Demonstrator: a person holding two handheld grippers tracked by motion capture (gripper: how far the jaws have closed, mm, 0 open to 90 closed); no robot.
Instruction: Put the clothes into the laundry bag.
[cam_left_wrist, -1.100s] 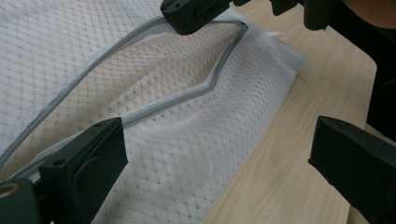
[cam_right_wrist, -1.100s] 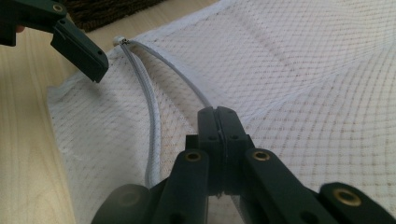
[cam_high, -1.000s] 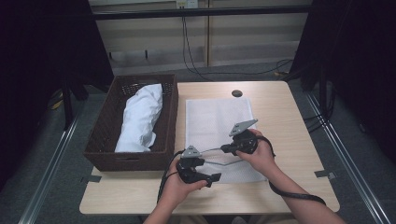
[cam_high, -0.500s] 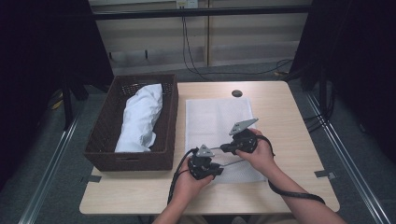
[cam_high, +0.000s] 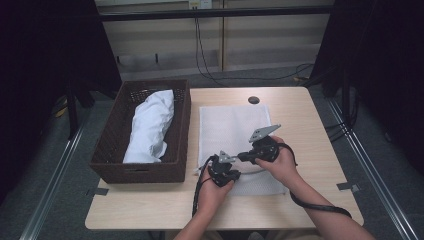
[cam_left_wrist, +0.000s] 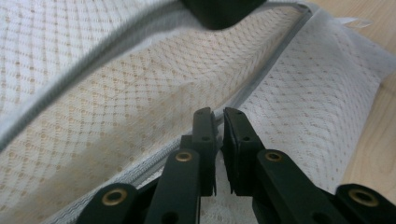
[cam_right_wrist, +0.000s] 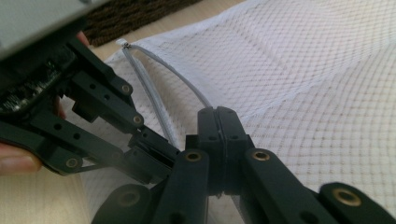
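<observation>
A white mesh bag (cam_high: 232, 127) lies flat on the wooden table (cam_high: 310, 130), its zipped mouth at the near end. My right gripper (cam_high: 243, 156) is shut on the upper zip edge (cam_right_wrist: 163, 70) and lifts it slightly; its jaws (cam_right_wrist: 217, 112) meet with mesh between them. My left gripper (cam_high: 231, 169) sits just beside it at the bag's near left corner. Its jaws (cam_left_wrist: 219, 114) have just been closing and now pinch the lower zip edge (cam_left_wrist: 261, 79), with white fabric caught between the pads. The bag's mouth gapes between the two edges.
A dark wicker basket (cam_high: 112, 150) stands on the table's left side with a bundle of white cloth (cam_high: 150, 125) inside. A small dark cable hole (cam_high: 253, 100) sits at the table's far middle. Both forearms come in from the near edge.
My left hand has moved right and slightly down to the bag's near corner, and its jaws have gone from wide apart to pinched on the lower zip edge. The right hand has stayed put.
</observation>
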